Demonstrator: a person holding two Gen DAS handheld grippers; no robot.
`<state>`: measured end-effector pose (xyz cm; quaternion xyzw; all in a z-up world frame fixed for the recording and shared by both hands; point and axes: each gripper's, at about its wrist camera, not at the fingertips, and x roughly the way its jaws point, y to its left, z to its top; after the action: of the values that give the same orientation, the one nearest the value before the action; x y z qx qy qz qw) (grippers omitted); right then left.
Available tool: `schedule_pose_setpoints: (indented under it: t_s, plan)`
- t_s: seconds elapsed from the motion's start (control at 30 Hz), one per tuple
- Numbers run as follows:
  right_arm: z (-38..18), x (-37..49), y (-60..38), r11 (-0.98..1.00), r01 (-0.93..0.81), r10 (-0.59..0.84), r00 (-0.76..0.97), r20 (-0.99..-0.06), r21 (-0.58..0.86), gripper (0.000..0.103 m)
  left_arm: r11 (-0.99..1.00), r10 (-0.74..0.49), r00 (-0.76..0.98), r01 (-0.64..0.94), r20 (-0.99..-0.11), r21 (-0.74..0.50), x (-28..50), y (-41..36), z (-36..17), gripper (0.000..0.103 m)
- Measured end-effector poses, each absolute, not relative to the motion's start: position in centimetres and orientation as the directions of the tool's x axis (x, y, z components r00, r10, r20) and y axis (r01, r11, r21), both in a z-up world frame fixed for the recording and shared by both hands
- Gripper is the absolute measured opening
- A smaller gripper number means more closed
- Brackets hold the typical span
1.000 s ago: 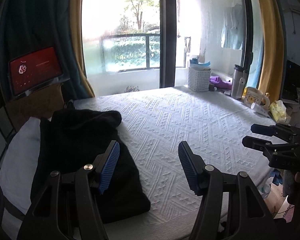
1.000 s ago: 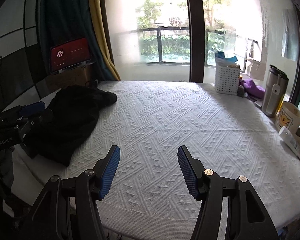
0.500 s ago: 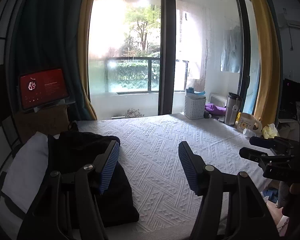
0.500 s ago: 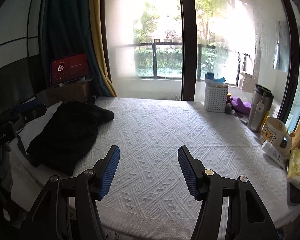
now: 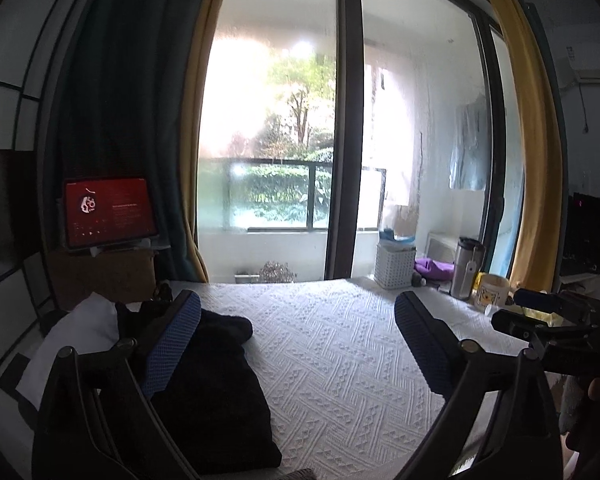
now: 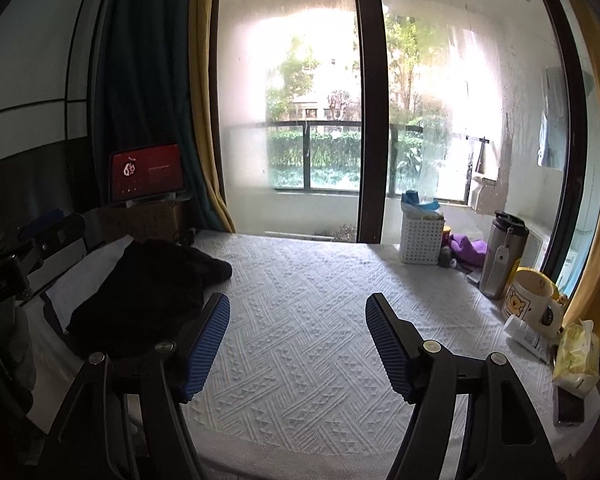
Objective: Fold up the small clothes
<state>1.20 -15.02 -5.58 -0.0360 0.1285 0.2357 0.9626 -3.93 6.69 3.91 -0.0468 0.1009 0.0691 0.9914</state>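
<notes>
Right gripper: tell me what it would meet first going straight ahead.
Probably the white textured bedspread: the open right gripper points over bare cover, beside the black garment. Depth unclear.

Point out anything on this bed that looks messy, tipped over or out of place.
The black garment lies in a crumpled heap at the left edge of the white bedspread, partly over a white pillow, not yet folded. By the mug, a small white bottle lies on its side. Both claws hang open, holding nothing.
</notes>
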Motion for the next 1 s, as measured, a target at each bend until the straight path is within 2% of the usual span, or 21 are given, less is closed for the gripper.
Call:
schedule_pose_setpoints:
  t_s: [0.07, 0.3, 0.63, 1.0]
  plan:
    - [-5.0, 0.8, -15.2, 0.887, -0.462, 0.448, 0.861, -0.24, -0.005, 0.08, 0.985, 0.138, 0.973, -0.155, -0.184, -0.081, -4.4, 6.7, 4.3, 0.103]
    - [-2.6, -1.4, -15.6, 0.904, -0.428, 0.422, 0.897, -0.129, -0.015, 0.097, 0.978, 0.194, 0.972, -0.202, -0.132, -0.048, -5.2, 6.6, 5.5, 0.103]
    - [0.3, -3.6, -15.8, 0.905, -0.423, 0.422, 0.906, -0.025, -0.045, 0.097, 0.97, 0.24, 0.97, -0.242, -0.044, -0.037, -6.5, 6.4, 7.3, 0.103]
    - [0.5, -3.9, -15.6, 0.913, -0.402, 0.402, 0.916, -0.016, -0.062, 0.097, 0.972, 0.233, 0.972, -0.233, 0.025, -0.024, -7.4, 6.2, 7.3, 0.103]
